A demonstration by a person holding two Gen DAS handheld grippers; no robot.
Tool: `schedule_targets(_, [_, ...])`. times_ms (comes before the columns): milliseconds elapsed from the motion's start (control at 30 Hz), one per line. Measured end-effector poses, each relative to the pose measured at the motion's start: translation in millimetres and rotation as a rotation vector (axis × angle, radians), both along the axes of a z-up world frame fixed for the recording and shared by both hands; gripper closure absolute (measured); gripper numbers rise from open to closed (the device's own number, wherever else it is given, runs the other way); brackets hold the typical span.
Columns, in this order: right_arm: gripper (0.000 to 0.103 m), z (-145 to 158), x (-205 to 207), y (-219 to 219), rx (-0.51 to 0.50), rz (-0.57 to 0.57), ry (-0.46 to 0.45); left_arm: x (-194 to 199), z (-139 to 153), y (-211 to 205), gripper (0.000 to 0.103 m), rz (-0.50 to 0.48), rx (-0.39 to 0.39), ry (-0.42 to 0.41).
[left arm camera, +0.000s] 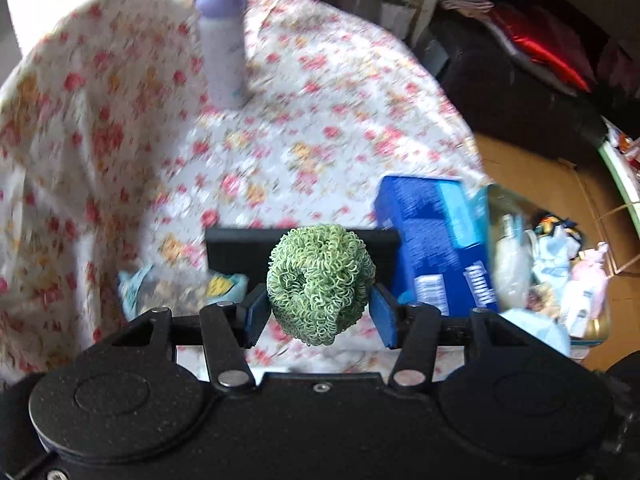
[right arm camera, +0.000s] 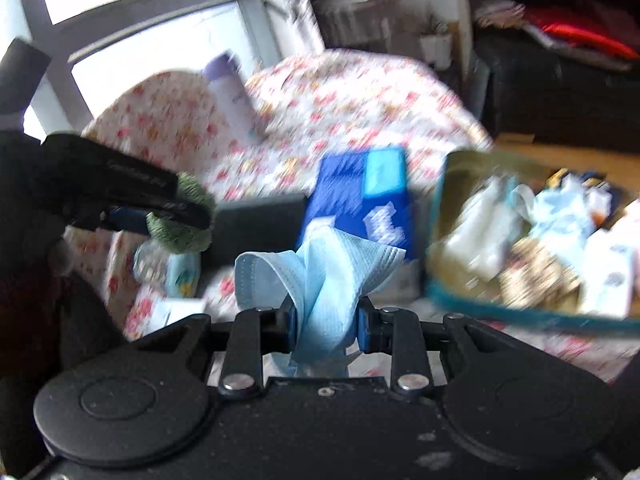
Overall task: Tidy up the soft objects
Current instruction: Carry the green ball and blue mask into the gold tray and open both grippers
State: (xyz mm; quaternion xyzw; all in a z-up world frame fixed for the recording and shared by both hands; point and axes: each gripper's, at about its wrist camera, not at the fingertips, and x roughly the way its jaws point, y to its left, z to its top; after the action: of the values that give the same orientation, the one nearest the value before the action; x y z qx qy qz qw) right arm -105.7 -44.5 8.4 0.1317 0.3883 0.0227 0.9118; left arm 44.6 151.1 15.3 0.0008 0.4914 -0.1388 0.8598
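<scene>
Loopy green scrubber [left arm camera: 320, 284] in left gripper [left arm camera: 318, 312]; pleated mask [right arm camera: 324, 276] in right gripper [right arm camera: 326, 320].

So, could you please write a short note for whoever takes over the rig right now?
Left gripper: shut on the green curly scrunchie, held above the flowered cloth.
Right gripper: shut on a crumpled blue face mask.
The basket, already holding assorted items, sits to the right, beside the blue box.
Done: both soft items picked up.
Left: probably place both in the basket.
</scene>
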Motion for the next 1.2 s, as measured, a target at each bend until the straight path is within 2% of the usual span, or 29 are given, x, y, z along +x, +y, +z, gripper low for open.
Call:
schedule_targets(267, [0.076, 28.0, 3.4, -70.1, -0.031, -0.207, -0.074, 0.6, 33.3, -55.6, 0.051, -0.128, -0.020, -0.061])
schedule_targets(400, [0.076, 35.1, 10.0, -101.9, -0.047, -0.305, -0.098, -1.1, 41.6, -87.0, 0.051, -0.191, -0.023, -0.075])
schedule_targets(600, [0.076, 42.5, 25.1, -147.4, -0.016, -0.448, -0.129, -2.5, 46.5, -131.6, 0.051, -0.272, -0.038, -0.078])
schedule_targets(767, [0.076, 32.9, 35.7, -176.9, 0.037, -0.557, -0.124, 4.6, 40.7, -163.2, 0.051, -0.319, -0.043, -0.067])
schedule_targets(867, [0.076, 16.2, 41.1, -193.0, 0.092, -0.605, -0.072, 12.0, 33.3, -180.8, 0.051, -0.331, -0.045, -0.046])
schedule_targets(1033, [0.076, -3.4, 47.9, -214.5, 0.236, -0.644, -0.013, 26.9, 12.6, -203.3, 0.051, -0.329, -0.047, 0.010])
schedule_targets(1133, [0.076, -8.6, 50.2, -214.4, 0.237, -0.648, -0.004, 31.9, 2.4, -210.9, 0.050, -0.323, -0.035, 0.035])
schedule_targets(1200, [0.076, -9.4, 47.9, -213.7, 0.228, -0.647, -0.006, 33.5, -1.4, -214.0, 0.045, -0.316, -0.021, 0.032])
